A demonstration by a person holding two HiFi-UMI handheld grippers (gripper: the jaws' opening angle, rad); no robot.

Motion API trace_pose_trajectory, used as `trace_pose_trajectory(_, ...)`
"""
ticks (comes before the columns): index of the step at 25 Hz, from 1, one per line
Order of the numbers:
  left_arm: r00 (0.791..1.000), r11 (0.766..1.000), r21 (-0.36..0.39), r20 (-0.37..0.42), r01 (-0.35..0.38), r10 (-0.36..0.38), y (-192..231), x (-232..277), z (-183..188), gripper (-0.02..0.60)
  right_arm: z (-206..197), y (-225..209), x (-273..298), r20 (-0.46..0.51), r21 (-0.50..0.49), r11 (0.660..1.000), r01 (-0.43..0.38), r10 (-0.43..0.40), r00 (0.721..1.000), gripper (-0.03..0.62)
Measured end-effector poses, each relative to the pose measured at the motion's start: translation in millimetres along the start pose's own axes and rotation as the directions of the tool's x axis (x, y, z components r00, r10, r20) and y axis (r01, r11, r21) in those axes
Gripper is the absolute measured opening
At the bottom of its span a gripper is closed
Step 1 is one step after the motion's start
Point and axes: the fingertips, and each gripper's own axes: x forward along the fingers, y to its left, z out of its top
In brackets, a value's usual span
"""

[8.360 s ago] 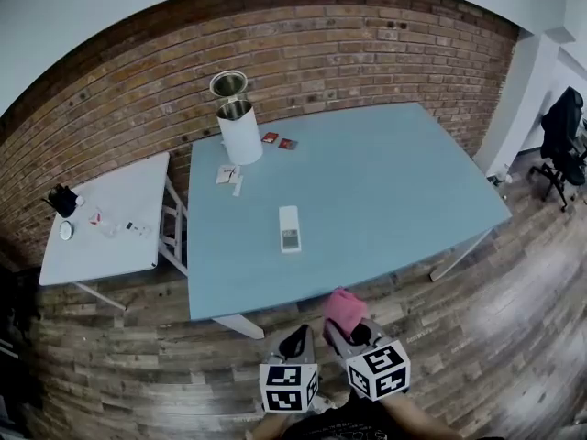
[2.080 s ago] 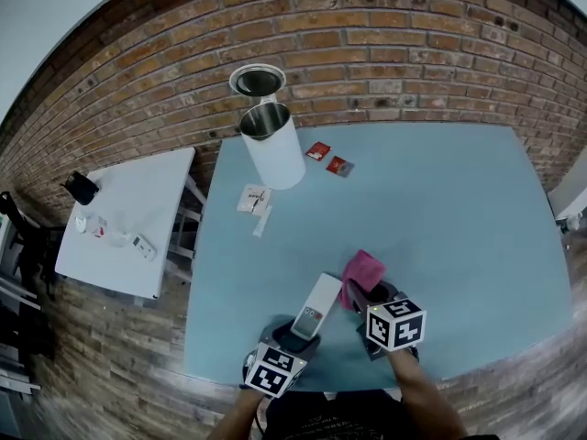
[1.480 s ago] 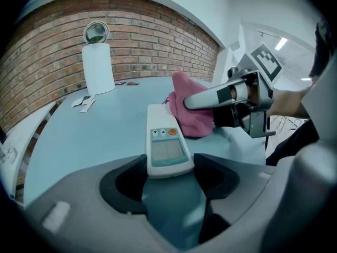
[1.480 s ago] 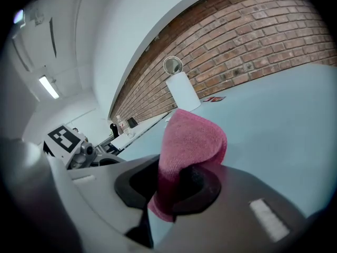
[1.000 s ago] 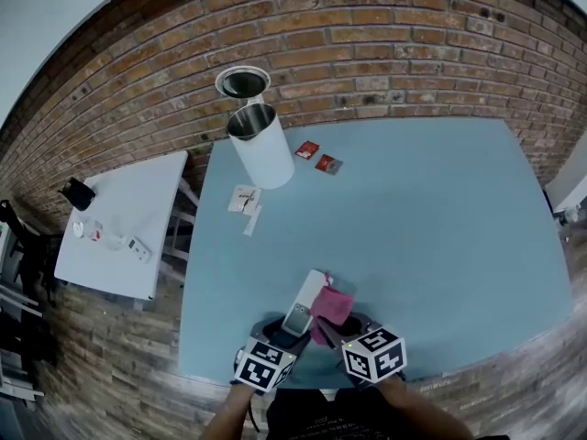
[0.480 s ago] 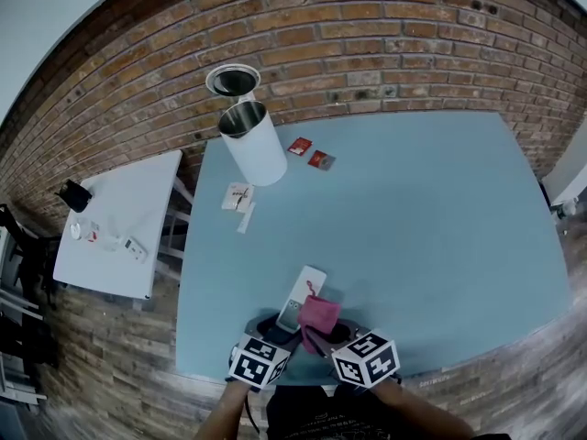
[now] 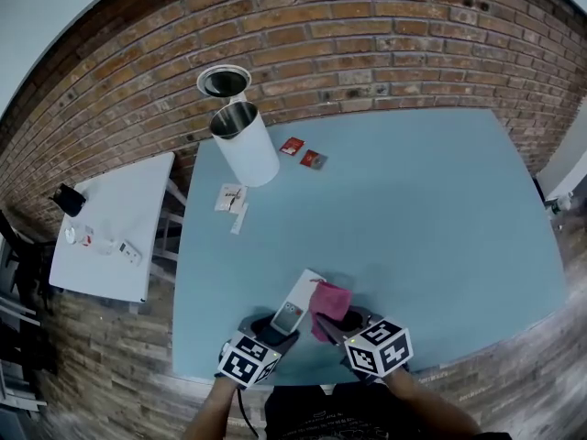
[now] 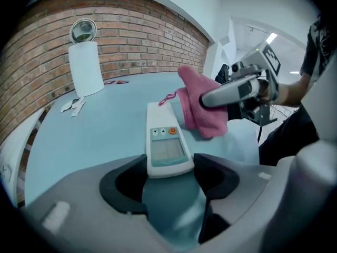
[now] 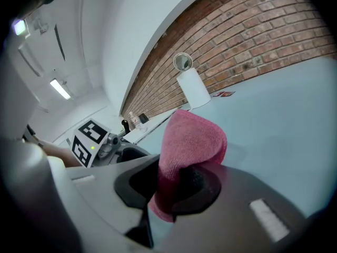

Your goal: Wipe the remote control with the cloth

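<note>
Wiping the remote control probably goes best in light strokes along its face, from the screen toward the far end, so no button gets pressed and it does not twist in its hold. It is slim and white, face up, with a grey screen, two arrow keys and an orange button. The left claw grips its near end. The pink cloth, clamped in the right claw, hangs just beside it, over the table's front edge.

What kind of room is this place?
Probably an office or workroom: a red brick wall, a big light-blue table, a small white side table and long ceiling lights.
</note>
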Motion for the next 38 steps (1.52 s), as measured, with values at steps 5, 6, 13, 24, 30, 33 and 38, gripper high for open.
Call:
trace_pose_trajectory(5, 0.998, 0.996, 0.067, -0.036, 0.053, -0.051, -1.2, -0.5, -2.8, 0.276, 26.1, -43.1, -12.3, 0.016, -0.044, 0.993, 0.109, -0.108, 0.994, 0.067)
trace_pose_trajectory(6, 0.997, 0.995, 0.078, -0.043, 0.063, -0.06, -1.9, -0.7, -3.0, 0.276, 30.4, -49.9, -14.0, 0.013, -0.05, 0.991, 0.126, -0.125, 0.992, 0.067)
trace_pose_trajectory(13, 0.988, 0.98, 0.156, -0.107, 0.127, -0.111, -3.8, 0.1, -6.7, 0.276, 34.9, -79.6, -4.1, -0.115, -0.117, 0.977, 0.18, -0.193, 0.974, 0.069)
trace_pose_trajectory(24, 0.98, 0.967, 0.192, -0.141, 0.164, -0.139, -4.5, 0.8, -9.3, 0.276, 44.6, -86.4, 31.3, -0.236, -0.23, 0.965, 0.123, -0.178, 0.955, 0.067)
trace_pose_trajectory(30, 0.979, 0.966, 0.193, -0.142, 0.174, -0.148, -5.7, 0.0, -7.9, 0.276, 52.2, -88.4, 46.2, -0.259, -0.251, 0.962, 0.105, -0.171, 0.951, 0.067)
trace_pose_trajectory(33, 0.978, 0.965, 0.191, -0.139, 0.181, -0.157, -5.8, -0.6, -7.2, 0.276, 54.8, -87.2, 52.6, -0.267, -0.261, 0.961, 0.095, -0.167, 0.949, 0.068)
trace_pose_trajectory(38, 0.975, 0.962, 0.183, -0.136, 0.201, -0.177, -6.3, -2.0, -6.7, 0.276, 58.0, -86.9, 61.3, -0.278, -0.275, 0.958, 0.086, -0.164, 0.946, 0.068)
